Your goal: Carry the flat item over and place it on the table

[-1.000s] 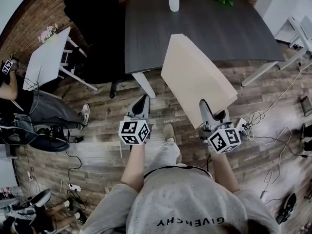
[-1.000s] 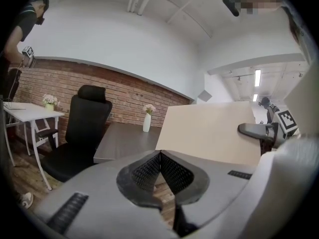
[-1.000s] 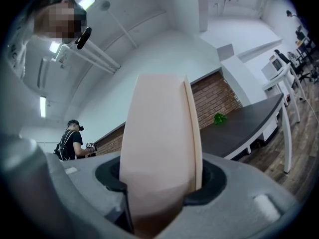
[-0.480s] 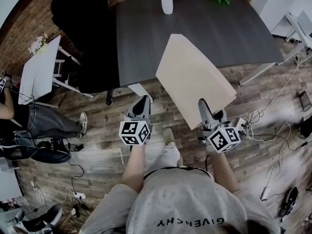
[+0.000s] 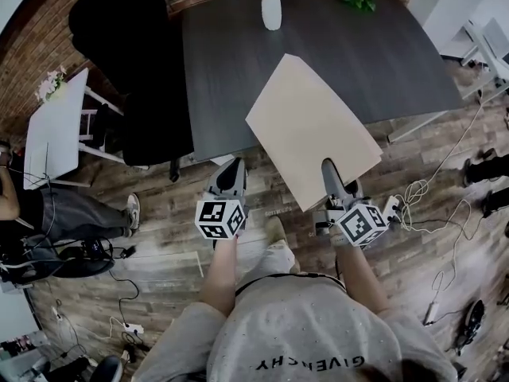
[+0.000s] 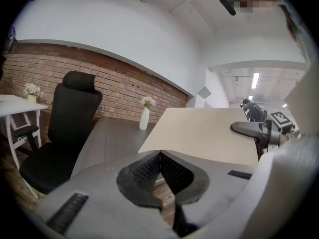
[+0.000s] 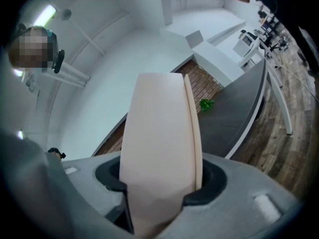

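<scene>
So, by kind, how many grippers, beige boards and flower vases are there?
Grippers: 2 (left gripper, right gripper)
Beige board: 1
Flower vases: 2 (dark table vase, white table vase)
Total: 5

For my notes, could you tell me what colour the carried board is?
The board is pale beige; the head view shows it best.

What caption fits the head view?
A board held by the right gripper over the table edge; left gripper shut, empty.
</scene>
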### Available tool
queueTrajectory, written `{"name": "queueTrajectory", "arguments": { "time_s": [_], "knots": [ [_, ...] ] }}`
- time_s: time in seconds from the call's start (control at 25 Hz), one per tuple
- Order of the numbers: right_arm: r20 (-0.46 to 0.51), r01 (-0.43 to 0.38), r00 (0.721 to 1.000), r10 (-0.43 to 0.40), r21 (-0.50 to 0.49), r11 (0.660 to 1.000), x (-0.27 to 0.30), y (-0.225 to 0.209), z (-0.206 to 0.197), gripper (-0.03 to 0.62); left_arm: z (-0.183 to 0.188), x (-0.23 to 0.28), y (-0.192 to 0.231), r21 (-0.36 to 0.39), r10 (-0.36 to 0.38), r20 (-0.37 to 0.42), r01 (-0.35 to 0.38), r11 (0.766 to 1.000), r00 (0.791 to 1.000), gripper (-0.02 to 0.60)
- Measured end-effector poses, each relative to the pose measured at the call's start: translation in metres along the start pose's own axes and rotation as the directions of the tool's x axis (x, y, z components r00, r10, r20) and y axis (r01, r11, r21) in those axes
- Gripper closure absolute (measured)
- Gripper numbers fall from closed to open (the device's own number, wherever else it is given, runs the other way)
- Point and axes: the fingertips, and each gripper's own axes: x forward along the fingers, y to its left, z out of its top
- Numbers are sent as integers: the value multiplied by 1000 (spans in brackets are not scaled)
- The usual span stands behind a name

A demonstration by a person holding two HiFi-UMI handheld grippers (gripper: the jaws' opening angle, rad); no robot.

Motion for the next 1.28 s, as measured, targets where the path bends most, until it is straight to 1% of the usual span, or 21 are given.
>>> {"name": "queueTrajectory", "arguments": {
  "time_s": [0.12,0.36,0.56,0.72,0.96,1.16,1.28],
  "knots": [
    [8,19,1000,-19,39,999,23,2,-4,322,4,11,13,16,-11,-8,12,1000,1000,583],
    [15,61,998,-64,110,992,61,1,-12,321,13,30,40,-3,-19,3,19,1000,1000,583],
    [12,85,996,-89,216,973,81,-2,-23,319,14,37,59,-22,-18,12,19,1000,1000,583],
    [11,111,993,-118,267,957,91,-8,-25,319,11,40,57,-35,-27,11,27,999,1000,583],
    [-12,160,986,-168,374,913,109,-16,-38,318,3,43,48,-45,-56,-12,56,997,998,583],
    [-49,189,981,-185,424,886,127,-24,-41,313,1,46,43,-40,-44,-20,44,998,999,583],
    [-77,225,974,-215,472,852,132,-34,-47,309,0,43,42,-40,-30,-18,29,999,999,583]
  ]
}}
